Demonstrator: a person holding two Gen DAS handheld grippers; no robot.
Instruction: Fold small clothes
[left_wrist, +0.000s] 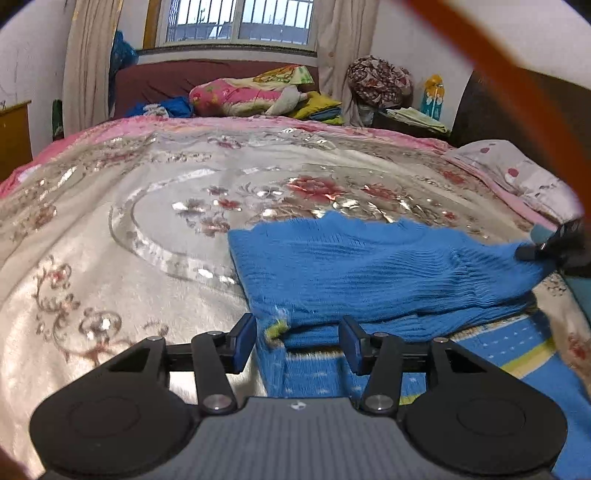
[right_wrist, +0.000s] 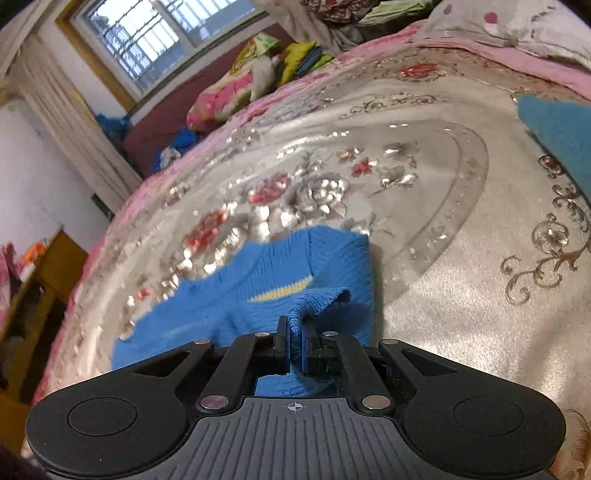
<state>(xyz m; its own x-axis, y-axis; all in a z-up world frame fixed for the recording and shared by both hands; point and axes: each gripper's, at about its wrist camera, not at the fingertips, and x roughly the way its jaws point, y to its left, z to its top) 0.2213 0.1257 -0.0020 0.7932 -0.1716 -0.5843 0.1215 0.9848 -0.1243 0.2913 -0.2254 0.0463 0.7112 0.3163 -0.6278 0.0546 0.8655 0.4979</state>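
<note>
Our right gripper (right_wrist: 294, 341) pinches a bunched edge of the blue sweater (left_wrist: 369, 273) on the bedspread (left_wrist: 110, 258), our left gripper (left_wrist: 297, 343) gapes empty at its near hem, so we should carry that edge across level, keeping the fold square.

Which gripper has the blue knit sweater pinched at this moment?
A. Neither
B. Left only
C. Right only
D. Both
C: in the right wrist view the right gripper is closed on a fold of the blue knit sweater, while the left gripper stands open, its jaws apart over the sweater's edge.
</note>
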